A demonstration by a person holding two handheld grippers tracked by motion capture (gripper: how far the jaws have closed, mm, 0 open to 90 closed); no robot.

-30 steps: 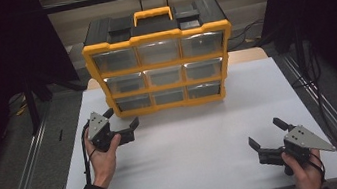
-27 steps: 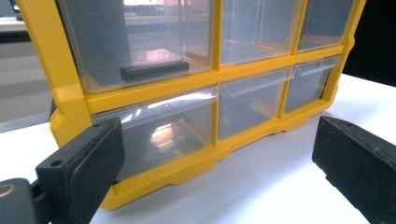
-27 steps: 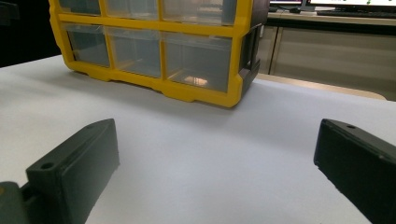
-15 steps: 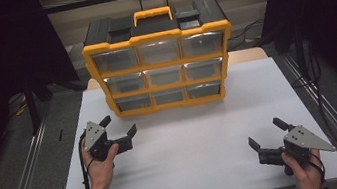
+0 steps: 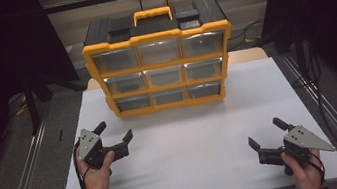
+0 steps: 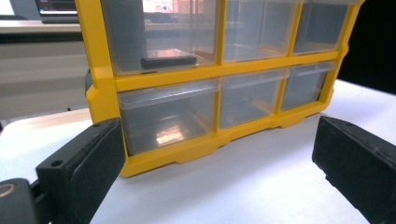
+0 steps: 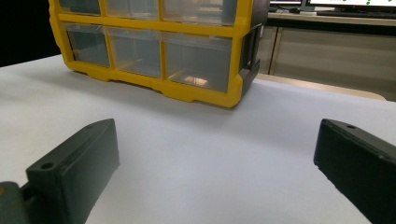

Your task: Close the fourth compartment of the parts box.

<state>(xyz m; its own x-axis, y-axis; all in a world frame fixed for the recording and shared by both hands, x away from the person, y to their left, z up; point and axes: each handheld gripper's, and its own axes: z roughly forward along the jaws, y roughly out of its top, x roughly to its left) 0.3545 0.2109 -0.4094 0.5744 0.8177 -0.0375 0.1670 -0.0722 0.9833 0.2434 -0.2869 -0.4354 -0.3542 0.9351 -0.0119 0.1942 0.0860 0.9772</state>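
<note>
Drawer cabinet (image 5: 159, 60): yellow frame, black top, yellow carry handle (image 5: 152, 13), nine clear drawers in three rows of three; stands upright at the far middle of the bench (image 5: 203, 140), front facing the person; all drawers look pushed in. In the left gripper view a dark flat bar (image 6: 168, 61) lies inside the left drawer of the middle row; the bottom-left drawer (image 6: 168, 114) in that view shows a pale reflection on its floor, contents otherwise not readable.

Left gripper (image 5: 116, 138): held in the person's left hand (image 5: 95, 178) at the near left of the bench, just short of the cabinet's lower left corner; not touching it; jaws released, spread wide, nothing between them; they point toward the cabinet front. Its own camera looks at the bottom row of drawers between the two black jaws, white bench surface below.

Right gripper (image 5: 265, 134): held in the right hand (image 5: 307, 175) at the near right corner of the bench, well apart from the cabinet; jaws released, spread wide, holding nothing; grey three-cornered plate (image 5: 309, 138) on top. Its camera shows the cabinet's right end and bottom drawers farther off, across bare white surface.

Surroundings: the bench top is white with a wooden edge (image 5: 246, 55) showing behind the cabinet at the right; dark curtains to either side; metal rails (image 5: 23, 182) run along the floor on both sides of the bench.
</note>
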